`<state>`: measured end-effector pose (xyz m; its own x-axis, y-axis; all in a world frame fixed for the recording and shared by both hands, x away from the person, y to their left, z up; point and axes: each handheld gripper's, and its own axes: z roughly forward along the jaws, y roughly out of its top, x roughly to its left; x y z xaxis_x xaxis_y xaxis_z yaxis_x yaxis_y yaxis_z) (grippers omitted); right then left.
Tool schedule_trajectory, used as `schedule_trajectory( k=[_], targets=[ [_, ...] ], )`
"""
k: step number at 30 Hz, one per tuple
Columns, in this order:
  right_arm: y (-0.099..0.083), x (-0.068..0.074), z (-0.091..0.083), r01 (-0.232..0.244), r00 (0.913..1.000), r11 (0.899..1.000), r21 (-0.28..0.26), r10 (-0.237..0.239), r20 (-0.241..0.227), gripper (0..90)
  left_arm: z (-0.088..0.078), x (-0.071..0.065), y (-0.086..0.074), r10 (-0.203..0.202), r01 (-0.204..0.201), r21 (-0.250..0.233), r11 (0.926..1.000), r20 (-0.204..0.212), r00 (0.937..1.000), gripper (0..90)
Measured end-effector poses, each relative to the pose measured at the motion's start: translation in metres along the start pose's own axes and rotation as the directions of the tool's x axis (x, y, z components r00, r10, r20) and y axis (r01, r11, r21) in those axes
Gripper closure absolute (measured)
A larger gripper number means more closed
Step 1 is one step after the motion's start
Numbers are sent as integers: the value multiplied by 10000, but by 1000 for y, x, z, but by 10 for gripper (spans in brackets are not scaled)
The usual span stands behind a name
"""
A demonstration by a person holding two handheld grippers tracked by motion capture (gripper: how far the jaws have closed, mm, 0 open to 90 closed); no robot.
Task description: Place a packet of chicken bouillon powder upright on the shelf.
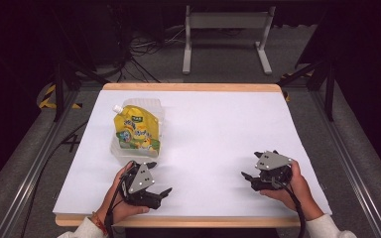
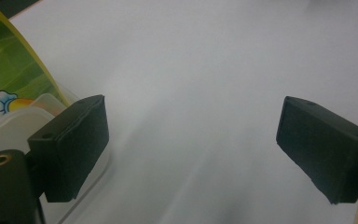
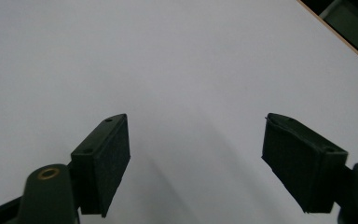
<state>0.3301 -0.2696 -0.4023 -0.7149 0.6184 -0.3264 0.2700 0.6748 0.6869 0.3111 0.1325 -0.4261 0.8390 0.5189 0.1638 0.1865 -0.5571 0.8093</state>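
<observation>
The left claw [image 1: 155, 179] rests released, jaws spread wide, at the near edge of the white desk [image 1: 218, 129], just beside a clear plastic container [image 1: 121, 154] on which a yellow spouted pouch [image 1: 134, 127] lies. Well apart to the right, the right claw [image 1: 252, 167] also sits released, grasping nothing, over bare desk surface, each held in a person's hand.
</observation>
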Motion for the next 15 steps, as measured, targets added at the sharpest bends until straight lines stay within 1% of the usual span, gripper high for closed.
schedule_trajectory(
  k=[2, 5, 11, 13, 15],
  targets=[
    [-3, 0, -1, -33, 10000, 10000, -9, 33, 66, 231, 1, 0, 0, 37, -37, 53, 10000, 39, 10000, 97],
    [-13, -2, -6, -214, 9997, 9998, -63, 214, 124, 222, 3, -1, -1, 96, -97, 115, 9999, 91, 9999, 97],
    [-33, -6, -16, -630, 9976, 9978, -190, 636, 276, 200, 7, 0, -1, 174, -177, 249, 9995, 133, 9998, 97],
    [-38, -7, -18, -759, 9962, 9968, -246, 769, 421, 194, 8, 0, -2, 132, -137, 268, 9995, 166, 9998, 97],
    [-46, -9, -22, -952, 9944, 9948, -349, 967, 430, 188, 9, 0, -3, 181, -187, 307, 9994, 202, 9996, 97]
  ],
)
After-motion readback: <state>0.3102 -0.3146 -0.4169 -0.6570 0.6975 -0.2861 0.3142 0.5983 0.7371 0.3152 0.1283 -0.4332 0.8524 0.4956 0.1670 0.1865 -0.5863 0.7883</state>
